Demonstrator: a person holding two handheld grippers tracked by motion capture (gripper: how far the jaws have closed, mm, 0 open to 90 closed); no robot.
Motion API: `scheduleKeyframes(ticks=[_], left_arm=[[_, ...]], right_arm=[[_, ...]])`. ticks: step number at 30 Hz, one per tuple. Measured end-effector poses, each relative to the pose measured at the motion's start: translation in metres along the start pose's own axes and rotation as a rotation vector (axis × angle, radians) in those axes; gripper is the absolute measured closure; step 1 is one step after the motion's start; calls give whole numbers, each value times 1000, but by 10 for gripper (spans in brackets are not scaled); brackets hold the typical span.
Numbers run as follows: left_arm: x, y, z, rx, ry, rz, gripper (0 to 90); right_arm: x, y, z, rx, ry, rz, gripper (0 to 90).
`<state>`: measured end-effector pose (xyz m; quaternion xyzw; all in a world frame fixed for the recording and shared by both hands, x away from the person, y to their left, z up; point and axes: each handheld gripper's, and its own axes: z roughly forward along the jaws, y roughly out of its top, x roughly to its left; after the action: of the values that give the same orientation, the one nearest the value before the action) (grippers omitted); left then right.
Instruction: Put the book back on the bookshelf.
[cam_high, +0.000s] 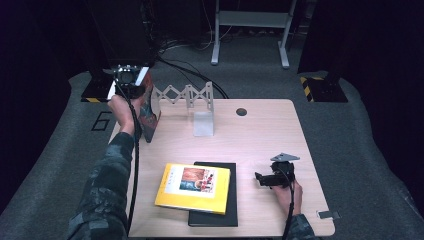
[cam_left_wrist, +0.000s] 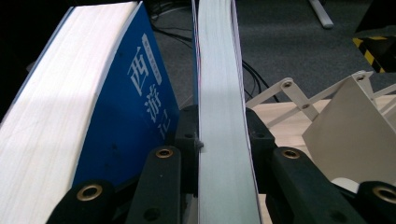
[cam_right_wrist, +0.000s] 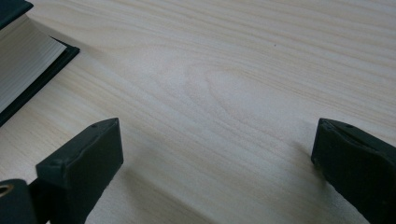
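Jaws clamp thin book (cam_left_wrist: 223, 116) (blue book (cam_left_wrist: 135, 107) beside).

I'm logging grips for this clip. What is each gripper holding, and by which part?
The left gripper is clamped on a thin book, its jaws pressing both covers across the page edge. The right gripper is open over the table, holding nothing.

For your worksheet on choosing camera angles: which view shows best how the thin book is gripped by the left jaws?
The left gripper view: the thin white-edged book fills the gap between both black jaws, pressed either side. The high view shows it small, upright at the table's left edge. The right gripper view shows bare wood.
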<state>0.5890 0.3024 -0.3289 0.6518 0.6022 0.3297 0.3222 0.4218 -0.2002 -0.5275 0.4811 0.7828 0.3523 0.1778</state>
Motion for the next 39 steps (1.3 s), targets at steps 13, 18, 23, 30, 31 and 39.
scheduleKeyframes(ticks=[13, 18, 23, 30, 31, 39], left_arm=[[9, 3, -21, 19, 52, 76, 617], [12, 4, -31, 9, 41, 77, 598], [16, 4, -42, -9, 37, 63, 579], [24, -1, -56, -20, 7, 58, 550], [24, -2, -59, -32, -5, 59, 529], [25, -11, -82, -80, -107, 43, 435]], right_arm=[[0, 0, 0, 0, -1, -2, 16], [1, 0, 0, 0, -3, -3, 17], [1, 0, 0, 0, -4, -4, 17], [2, 0, 0, 8, -8, 0, 16], [2, 0, 0, 8, -8, -1, 16], [2, 0, 0, 10, -8, -5, 16]])
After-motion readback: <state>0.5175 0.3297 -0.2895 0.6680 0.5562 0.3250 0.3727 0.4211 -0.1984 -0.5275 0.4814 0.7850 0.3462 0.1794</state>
